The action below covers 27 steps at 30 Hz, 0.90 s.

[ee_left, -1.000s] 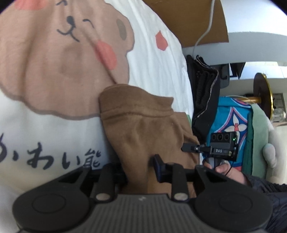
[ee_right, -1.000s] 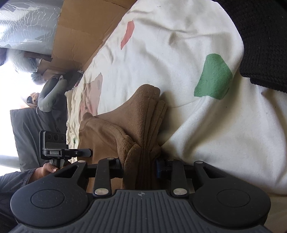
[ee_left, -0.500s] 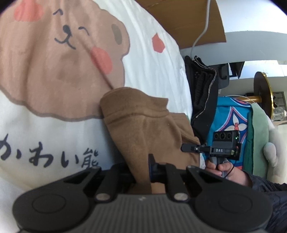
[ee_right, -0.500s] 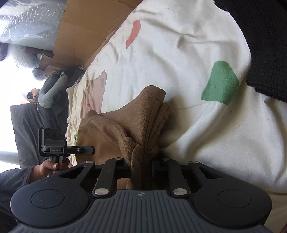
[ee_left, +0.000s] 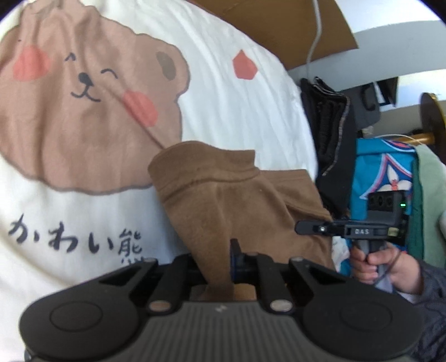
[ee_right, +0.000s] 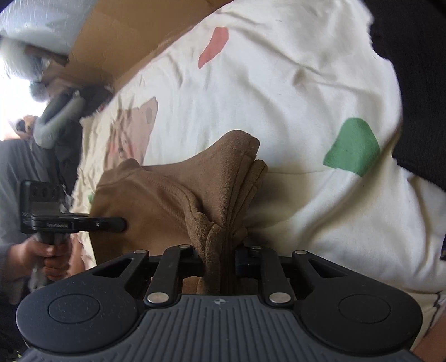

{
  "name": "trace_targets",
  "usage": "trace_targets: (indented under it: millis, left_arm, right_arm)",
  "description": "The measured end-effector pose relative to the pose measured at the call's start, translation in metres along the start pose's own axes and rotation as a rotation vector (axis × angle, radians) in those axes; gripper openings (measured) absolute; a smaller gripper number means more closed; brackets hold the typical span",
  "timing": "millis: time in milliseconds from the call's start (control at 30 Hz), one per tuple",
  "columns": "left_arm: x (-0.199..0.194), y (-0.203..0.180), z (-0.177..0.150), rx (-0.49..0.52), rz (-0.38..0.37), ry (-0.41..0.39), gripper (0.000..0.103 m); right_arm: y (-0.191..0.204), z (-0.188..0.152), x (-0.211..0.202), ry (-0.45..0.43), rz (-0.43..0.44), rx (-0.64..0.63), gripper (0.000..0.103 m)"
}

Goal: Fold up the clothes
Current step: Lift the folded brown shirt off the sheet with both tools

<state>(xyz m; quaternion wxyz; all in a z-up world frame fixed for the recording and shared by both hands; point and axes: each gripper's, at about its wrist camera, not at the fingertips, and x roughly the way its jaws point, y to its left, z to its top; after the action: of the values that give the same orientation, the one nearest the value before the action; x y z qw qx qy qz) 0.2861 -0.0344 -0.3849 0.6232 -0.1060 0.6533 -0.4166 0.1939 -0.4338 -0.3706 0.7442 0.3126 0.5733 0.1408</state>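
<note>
- The left claw (ee_left: 217, 259) is clenched on a pinch of the brown fleece garment (ee_left: 223, 200), the cloth bunched between its jaws and rising out of them.
- The right claw (ee_right: 220, 259) is likewise clamped on a thick gathered bundle of the same garment, several layers pressed together.
- The garment lies on a white bed cover (ee_left: 237, 111) and hangs between the two claws; its hemmed edge is folded over on top.
- Just beyond the garment, the cover carries a printed brown bear face (ee_left: 92, 92) with pink cheeks and dark script (ee_left: 75, 239) below it; a green patch (ee_right: 352, 146) shows to the right in the right wrist view.
- Farther off, a black garment (ee_left: 326, 125) lies at the cover's edge beside a blue patterned cloth (ee_left: 376, 172).
- Brown cardboard (ee_left: 278, 25) sits at the far side.
</note>
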Motion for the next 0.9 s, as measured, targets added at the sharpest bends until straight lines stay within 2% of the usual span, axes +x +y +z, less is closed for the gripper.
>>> trace_targets:
  millis: [133,200,467,667,900]
  left_arm:
    - [-0.003,-0.017,-0.001,0.003,0.095,-0.004,0.009]
    - [-0.008,-0.026,-0.003,-0.008,0.122,-0.025,0.009]
    - [-0.040,-0.062,-0.031,0.014,0.209,-0.122,0.009]
    - [-0.076,-0.093,-0.050,0.022,0.209,-0.211,0.009]
    - [-0.117,-0.141,-0.070,0.060,0.218,-0.310,0.009]
  right_arm:
    - [0.019,0.007,0.003,0.054,-0.086,-0.037,0.016]
    - [0.029,0.010,0.001,0.050,-0.137,-0.043,0.015]
    - [0.076,0.009,-0.019,0.047,-0.200,-0.110,0.015]
    - [0.125,-0.006,-0.054,0.030,-0.238,-0.278,0.014]
    - [0.177,-0.017,-0.106,0.000,-0.253,-0.369,0.014]
